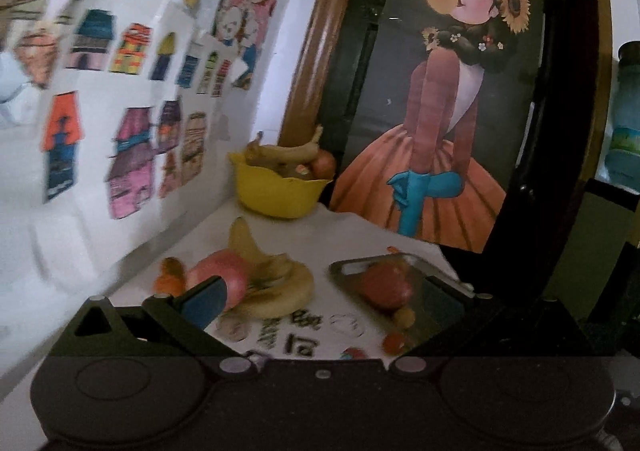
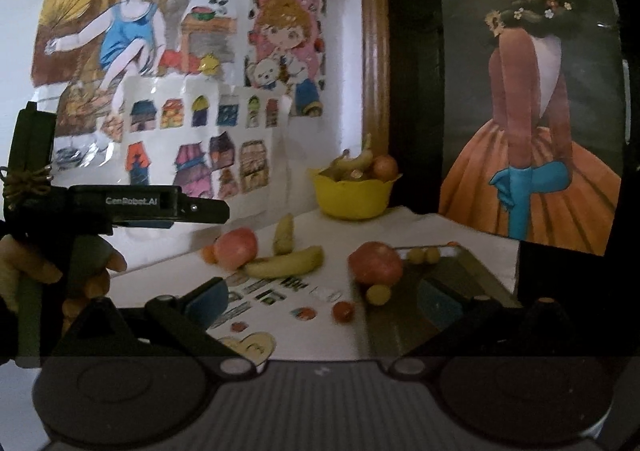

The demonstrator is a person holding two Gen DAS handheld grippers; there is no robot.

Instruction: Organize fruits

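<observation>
A yellow bowl (image 1: 276, 191) (image 2: 351, 195) at the back of the table holds bananas and a red apple. On the table lie a red apple (image 1: 218, 277) (image 2: 236, 245), bananas (image 1: 276, 287) (image 2: 286, 263), a small orange fruit (image 1: 170, 275) and a pear (image 2: 283, 235). A second apple (image 1: 386, 287) (image 2: 375, 263) sits by a metal tray (image 1: 404, 263) (image 2: 460, 255) with small grapes (image 2: 422, 254) and a cherry tomato (image 2: 343, 311). My left gripper (image 1: 324, 299) is open, low over the table. It also shows in the right wrist view (image 2: 196, 209). My right gripper (image 2: 328, 299) is open and empty.
Cartoon stickers cover the white wall (image 2: 180, 71) on the left. A framed picture of a girl (image 1: 444, 91) (image 2: 532, 91) stands behind the table. A bottle (image 1: 626, 115) stands at the far right. The tablecloth carries printed pictures (image 2: 280, 291).
</observation>
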